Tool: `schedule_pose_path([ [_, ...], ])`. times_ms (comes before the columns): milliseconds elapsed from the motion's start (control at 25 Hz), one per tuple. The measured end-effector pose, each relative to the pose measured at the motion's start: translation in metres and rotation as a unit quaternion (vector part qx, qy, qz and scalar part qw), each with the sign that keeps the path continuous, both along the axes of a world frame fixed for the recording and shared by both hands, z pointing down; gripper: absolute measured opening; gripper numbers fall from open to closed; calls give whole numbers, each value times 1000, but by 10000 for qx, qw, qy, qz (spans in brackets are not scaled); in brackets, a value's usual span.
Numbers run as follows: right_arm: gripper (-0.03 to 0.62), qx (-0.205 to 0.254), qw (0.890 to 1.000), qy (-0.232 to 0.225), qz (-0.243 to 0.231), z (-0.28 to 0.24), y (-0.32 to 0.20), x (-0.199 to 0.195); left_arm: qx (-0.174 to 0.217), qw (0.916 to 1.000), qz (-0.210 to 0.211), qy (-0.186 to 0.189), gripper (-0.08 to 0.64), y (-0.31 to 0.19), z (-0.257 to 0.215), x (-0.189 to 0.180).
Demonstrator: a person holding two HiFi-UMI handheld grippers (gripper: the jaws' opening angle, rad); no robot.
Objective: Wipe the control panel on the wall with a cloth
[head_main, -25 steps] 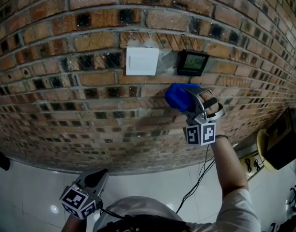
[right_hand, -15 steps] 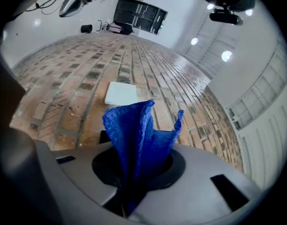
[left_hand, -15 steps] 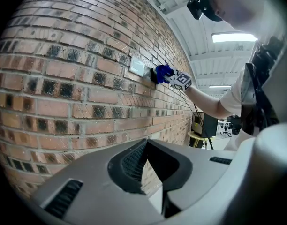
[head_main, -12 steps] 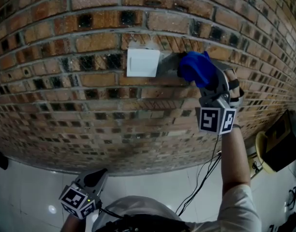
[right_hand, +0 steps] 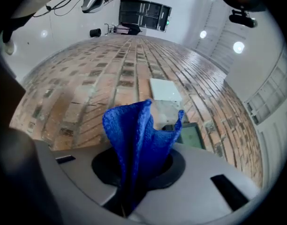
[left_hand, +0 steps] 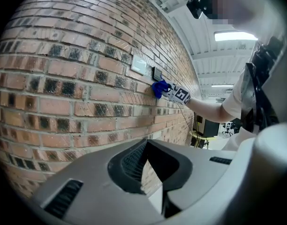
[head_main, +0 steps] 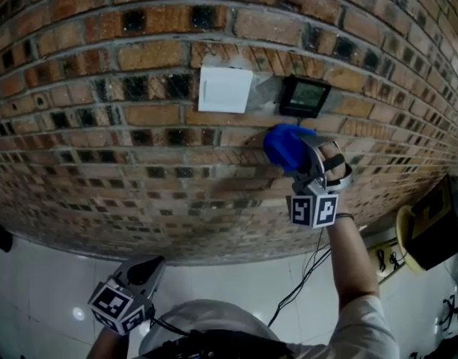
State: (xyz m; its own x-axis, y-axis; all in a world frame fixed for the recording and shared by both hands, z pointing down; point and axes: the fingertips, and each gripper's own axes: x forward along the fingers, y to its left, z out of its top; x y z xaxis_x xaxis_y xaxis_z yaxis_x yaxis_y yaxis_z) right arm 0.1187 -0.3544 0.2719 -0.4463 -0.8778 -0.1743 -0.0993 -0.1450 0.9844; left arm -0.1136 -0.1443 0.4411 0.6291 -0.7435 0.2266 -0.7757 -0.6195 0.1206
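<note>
Below the control panel (head_main: 303, 96) on the brick wall (head_main: 102, 148), your right gripper (head_main: 295, 158) has its jaws clamped on the blue cloth (head_main: 286, 145). The cloth's bunched free end lies close against the bricks just under the panel, not on it. A white switch plate (head_main: 225, 90) stands beside the panel. Your left gripper (head_main: 148, 269) hangs low and well apart, jaws drawn together on nothing. Judged step: the wiping pass, with the cloth off the panel. The next move calls for lifting the cloth onto the dark face and pressing lightly and evenly across it.
</note>
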Motion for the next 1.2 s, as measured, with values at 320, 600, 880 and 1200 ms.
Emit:
schedule_pose_path([
  [320, 89, -394, 9966, -647, -322, 13, 7, 9, -118, 9996, -125, -222, 3, 1, 0, 18],
  [600, 89, -1632, 9582, -2195, -843, 50, 70, 32, -316, 9963, -687, -409, 3, 13, 0, 27],
  [880, 89, -3318, 8774, -3336, -937, 130, 178, 50, -237, 9960, -688, -526, 3, 39, -5, 40],
  [1200, 89, -3539, 8080, -4690, -445, 119, 318, 53, 161, 9986, -171, -464, 3, 104, -16, 19],
])
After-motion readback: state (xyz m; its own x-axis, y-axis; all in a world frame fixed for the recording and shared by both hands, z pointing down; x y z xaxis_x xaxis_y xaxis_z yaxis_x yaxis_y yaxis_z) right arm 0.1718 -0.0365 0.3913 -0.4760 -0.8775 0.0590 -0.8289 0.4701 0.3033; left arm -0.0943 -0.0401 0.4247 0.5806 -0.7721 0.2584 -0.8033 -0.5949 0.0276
